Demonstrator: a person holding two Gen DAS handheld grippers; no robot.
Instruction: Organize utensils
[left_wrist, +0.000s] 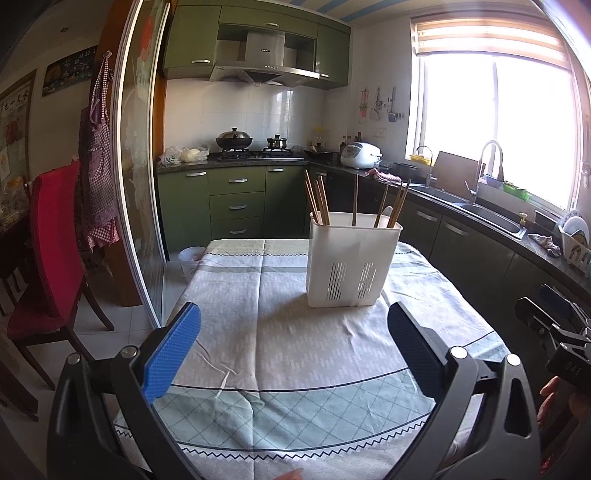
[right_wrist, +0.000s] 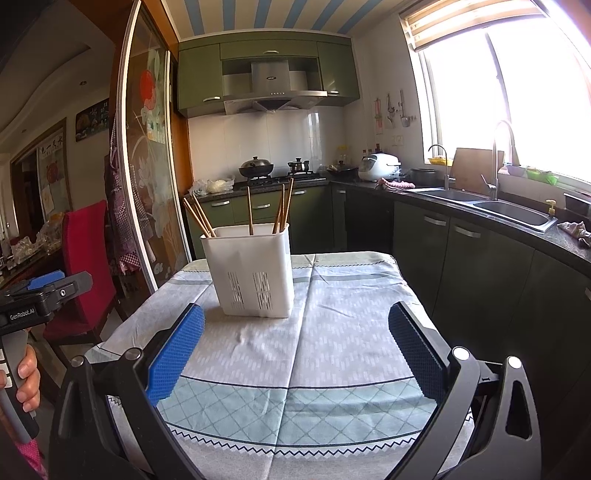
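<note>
Hovering low over the table (left_wrist: 258, 332), the left gripper (left_wrist: 293, 332) and right gripper (right_wrist: 295, 332) both gape empty. Ahead of both stands the holder (left_wrist: 351, 266) with chopsticks (left_wrist: 319, 201); best approach from above, pinching one stick near its top.

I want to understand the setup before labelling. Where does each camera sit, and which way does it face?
Left wrist view: sits on the left hand-held gripper, open, facing forward over the tablecloth to the white utensil holder; the right hand-held gripper shows at the right edge.
Right wrist view: sits on the right gripper, open, facing the same holder, now left of centre; the person's left hand shows at the left edge.
Shared: holder with chopsticks, tablecloth, kitchen.
</note>
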